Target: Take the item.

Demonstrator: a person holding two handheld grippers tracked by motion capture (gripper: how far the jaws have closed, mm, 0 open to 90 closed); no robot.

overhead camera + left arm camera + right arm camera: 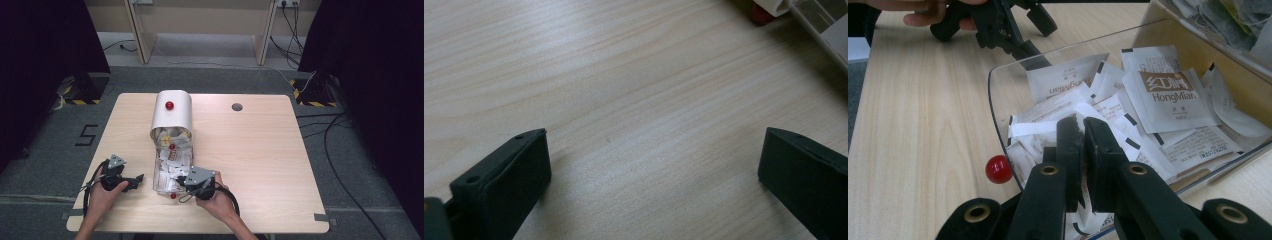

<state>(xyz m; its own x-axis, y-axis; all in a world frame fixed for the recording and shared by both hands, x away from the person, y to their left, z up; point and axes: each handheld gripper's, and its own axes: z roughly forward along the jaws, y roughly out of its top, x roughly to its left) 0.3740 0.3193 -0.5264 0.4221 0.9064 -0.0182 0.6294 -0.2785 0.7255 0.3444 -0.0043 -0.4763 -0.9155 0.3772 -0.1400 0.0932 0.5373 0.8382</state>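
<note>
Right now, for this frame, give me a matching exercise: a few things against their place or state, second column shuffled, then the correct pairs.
Things:
1. left gripper
2. right gripper
3. red knob
4. white sachets

States or places:
a. lying loose in the clear tray
b. jaws wide apart over bare table
c. jaws shut on a sachet's edge
d. fixed on the tray's front wall, outside

Pairs: 1-b, 2-c, 3-d, 4-a

A pale wooden desk stands on grey carpet, with a round cable hole near its far edge. Black curtains hang at both sides. Cables trail over the floor at the right, and yellow-black striped tape marks two floor spots.
</note>
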